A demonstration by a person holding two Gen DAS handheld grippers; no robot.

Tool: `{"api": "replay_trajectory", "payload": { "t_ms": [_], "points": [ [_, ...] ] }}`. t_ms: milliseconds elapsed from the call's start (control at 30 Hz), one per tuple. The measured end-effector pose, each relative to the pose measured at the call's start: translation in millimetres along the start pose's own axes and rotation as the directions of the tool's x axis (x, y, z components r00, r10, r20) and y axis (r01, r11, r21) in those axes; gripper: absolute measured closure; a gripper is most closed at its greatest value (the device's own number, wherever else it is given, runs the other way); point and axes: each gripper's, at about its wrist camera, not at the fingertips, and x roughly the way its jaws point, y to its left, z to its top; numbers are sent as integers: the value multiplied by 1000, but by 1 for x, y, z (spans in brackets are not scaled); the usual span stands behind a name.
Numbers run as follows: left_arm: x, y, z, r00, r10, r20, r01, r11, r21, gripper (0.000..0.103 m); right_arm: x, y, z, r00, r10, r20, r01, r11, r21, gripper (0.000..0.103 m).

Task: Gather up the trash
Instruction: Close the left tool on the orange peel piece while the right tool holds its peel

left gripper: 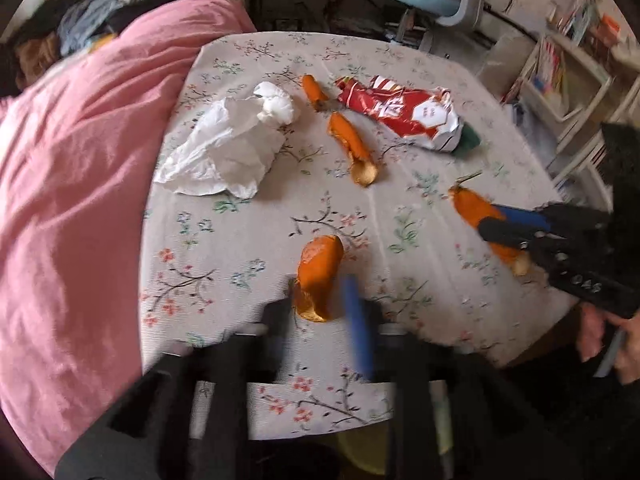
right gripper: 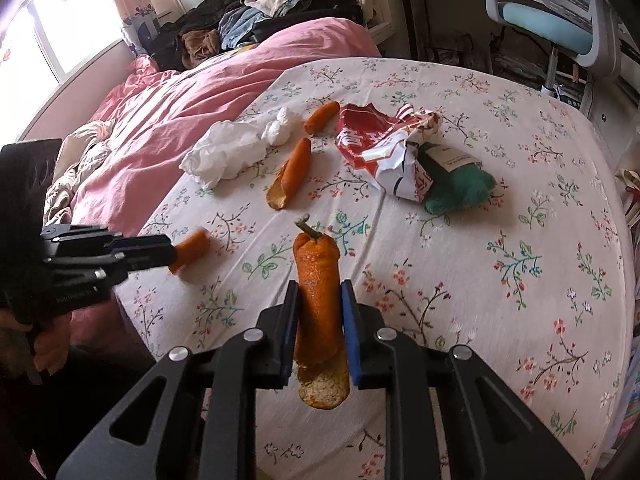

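Your right gripper (right gripper: 319, 332) is already pinched on the stemmed orange peel (right gripper: 318, 292), just off the floral table (right gripper: 480, 280). Your left gripper (left gripper: 320, 312) sits parted around the curled peel (left gripper: 318, 276), pads not pressing yet. Peel's light, floppy and crumbly, so grab mid-strip, gently.

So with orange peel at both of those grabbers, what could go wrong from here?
The right gripper pinches a long peel near its middle, so the loose end could sag or slip out on lifting. The left gripper looks open around another peel, blurred; it may close badly and push the peel away or catch the tablecloth. Two more peels, the tissue and the wrapper lie far off and could be missed.
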Motion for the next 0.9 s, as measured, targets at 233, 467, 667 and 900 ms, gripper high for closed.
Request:
{"api": "replay_trajectory", "payload": {
  "t_ms": [233, 467, 667, 900],
  "points": [
    [5, 2, 6, 998, 53, 13, -53, 999, -8, 44, 0, 1, -6, 1000, -5, -7, 5, 1000, 3, 82],
    [16, 1, 8, 999, 53, -6, -53, 999, -9, 45, 1, 0, -8, 1000, -3, -8, 3, 1000, 6, 82],
    [23, -8, 7, 999, 25, -29, -24, 999, 28, 82, 3, 3, -7, 1000, -1, -11, 1, 1000, -4, 82],
    [5, 5, 11, 999, 5, 43, -3, 999, -46, 84, 0, 4, -6, 1000, 4, -6, -4, 1000, -2, 82]
  ]
}}
